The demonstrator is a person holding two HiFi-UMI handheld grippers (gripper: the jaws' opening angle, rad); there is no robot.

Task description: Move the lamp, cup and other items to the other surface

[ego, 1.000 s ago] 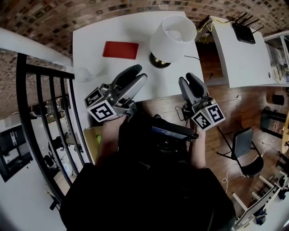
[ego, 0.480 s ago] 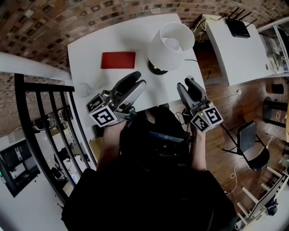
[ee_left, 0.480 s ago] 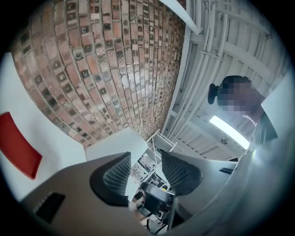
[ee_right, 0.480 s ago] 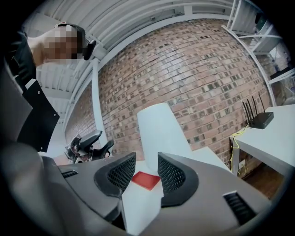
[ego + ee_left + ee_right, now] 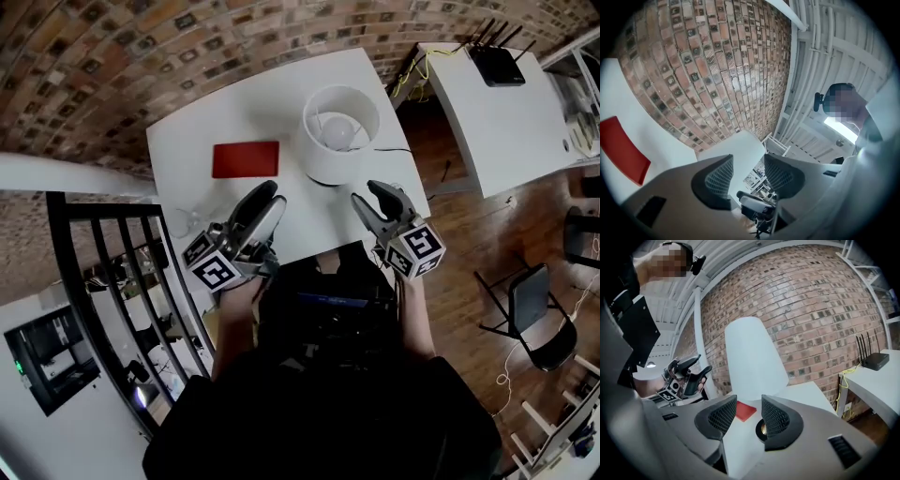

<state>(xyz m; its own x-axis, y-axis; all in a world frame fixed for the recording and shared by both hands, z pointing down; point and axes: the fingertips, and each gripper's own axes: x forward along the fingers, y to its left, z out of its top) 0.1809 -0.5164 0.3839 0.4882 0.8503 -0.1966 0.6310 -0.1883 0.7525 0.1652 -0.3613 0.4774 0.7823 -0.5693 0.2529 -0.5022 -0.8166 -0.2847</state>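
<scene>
Now, lamp [image 5: 339, 131] stood upright on white table [image 5: 187, 150], right of centre, white shade hiding base from above. Red flat item [image 5: 246, 158] lay just left of lamp. Clear cup [image 5: 181, 221] sat near table's left edge, only faintly visible. Right gripper [image 5: 371, 196] hovered over table's near edge, pointed at lamp. Its jaws had just been opening and stood wide apart, nothing between them. Left gripper [image 5: 270, 195] hovered alongside, jaws spread too, empty. Router [image 5: 497, 64] sat on second white table [image 5: 506, 122].
</scene>
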